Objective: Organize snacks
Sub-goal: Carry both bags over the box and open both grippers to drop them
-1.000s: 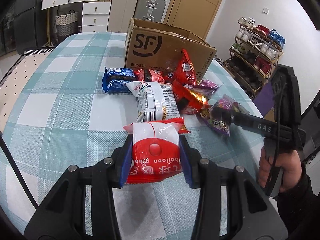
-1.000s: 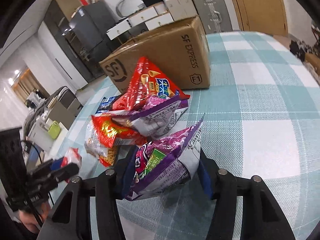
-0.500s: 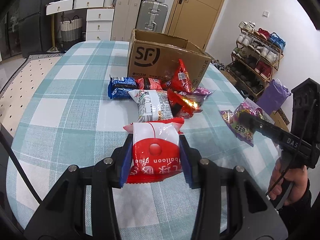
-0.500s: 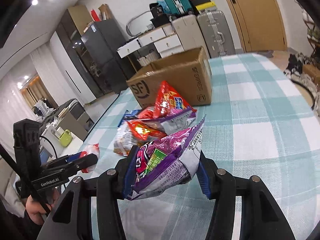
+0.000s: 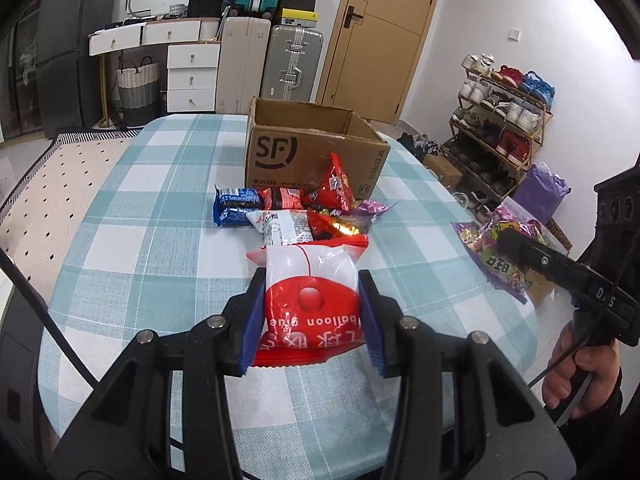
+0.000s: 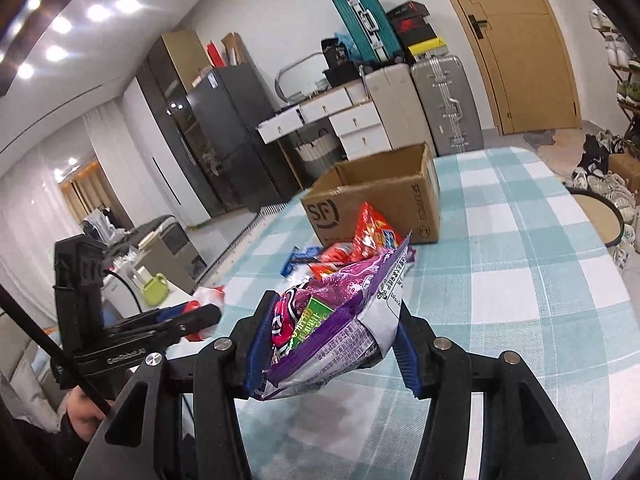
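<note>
Left wrist view: the left gripper [image 5: 311, 312] squeezes a red and white snack bag [image 5: 310, 300] by its 2 long sides, up above the checked table [image 5: 132, 248]. The bag looks puffy, soft and light, and its shiny skin is probably slippery, so a gentle pinch across the flat sealed edges seems best. Past it, a pile of snacks [image 5: 304, 208] lies on the table, touching the front of the open cardboard box [image 5: 312, 152]. The right gripper [image 5: 516, 248] is off to the right with a purple bag [image 5: 494, 256].

Right wrist view: the right gripper [image 6: 332, 344] pinches the purple bag [image 6: 340, 320] in the air, tilted with 1 corner pointing up. It crinkles and bends, so it is floppy and likely light. A hard squeeze might crush what is inside. The box [image 6: 380, 204] sits farther along the table, top open. The left gripper [image 6: 196, 312] shows at the left, but its load is too blurry to read here.
</note>
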`<action>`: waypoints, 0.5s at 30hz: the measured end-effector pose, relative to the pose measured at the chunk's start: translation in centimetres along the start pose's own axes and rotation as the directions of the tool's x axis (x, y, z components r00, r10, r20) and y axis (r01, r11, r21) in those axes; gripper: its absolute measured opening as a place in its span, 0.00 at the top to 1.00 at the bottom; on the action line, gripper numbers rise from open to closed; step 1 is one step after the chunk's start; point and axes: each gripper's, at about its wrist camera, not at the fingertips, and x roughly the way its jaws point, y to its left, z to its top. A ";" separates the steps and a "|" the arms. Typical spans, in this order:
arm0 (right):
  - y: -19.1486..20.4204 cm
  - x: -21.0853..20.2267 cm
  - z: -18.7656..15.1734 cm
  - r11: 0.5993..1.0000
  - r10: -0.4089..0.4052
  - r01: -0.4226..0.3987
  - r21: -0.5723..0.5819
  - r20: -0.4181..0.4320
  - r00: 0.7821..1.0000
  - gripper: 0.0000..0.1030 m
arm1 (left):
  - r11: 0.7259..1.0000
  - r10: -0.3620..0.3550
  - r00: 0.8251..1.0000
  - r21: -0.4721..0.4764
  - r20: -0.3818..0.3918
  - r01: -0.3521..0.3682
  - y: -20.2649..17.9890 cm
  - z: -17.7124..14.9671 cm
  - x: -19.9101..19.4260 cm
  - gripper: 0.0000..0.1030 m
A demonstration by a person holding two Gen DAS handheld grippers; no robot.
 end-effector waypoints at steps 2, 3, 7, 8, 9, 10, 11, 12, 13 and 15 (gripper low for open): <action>0.9 -0.9 0.2 1.000 -0.004 0.004 -0.028 0.017 1.000 0.48 | 1.000 -0.009 1.000 -0.009 0.014 0.010 0.0 0.6 -1.1 0.61; 1.3 -1.5 0.4 0.999 0.001 0.000 -0.040 0.025 1.000 0.48 | 1.000 -0.016 1.000 -0.016 0.019 0.016 0.1 0.8 -1.5 0.61; 2.6 -3.5 0.9 0.999 0.019 -0.017 -0.051 0.058 0.998 0.48 | 0.999 -0.040 0.999 -0.035 0.033 0.041 0.1 2.1 -3.3 0.61; 2.8 -3.8 1.1 0.998 0.021 -0.018 -0.054 0.064 0.998 0.48 | 0.998 -0.044 0.998 -0.036 0.038 0.046 0.1 2.3 -3.8 0.61; 3.0 -4.2 1.3 0.998 0.022 -0.018 -0.059 0.070 0.997 0.48 | 0.998 -0.047 0.998 -0.037 0.041 0.049 0.0 2.6 -4.0 0.61; 3.3 -4.6 1.5 0.998 0.022 -0.017 -0.065 0.077 0.997 0.48 | 0.998 -0.052 0.998 -0.037 0.046 0.053 -0.1 3.0 -4.3 0.61; 3.5 -4.9 1.7 0.998 0.022 -0.017 -0.068 0.083 0.996 0.48 | 0.998 -0.053 0.997 -0.037 0.052 0.055 -0.2 3.2 -4.7 0.61; 3.7 -5.3 2.0 0.997 0.023 -0.017 -0.072 0.087 0.996 0.48 | 0.998 -0.053 0.997 -0.033 0.055 0.055 -0.3 3.5 -4.9 0.61; 3.9 -5.4 2.2 0.997 0.025 -0.018 -0.074 0.090 0.996 0.48 | 0.998 -0.050 0.997 -0.024 0.059 0.052 -0.6 3.8 -5.2 0.61; 4.3 -6.0 2.7 0.997 0.035 -0.027 -0.077 0.100 0.994 0.48 | 0.999 -0.044 0.997 -0.014 0.066 0.045 -0.9 4.4 -5.9 0.61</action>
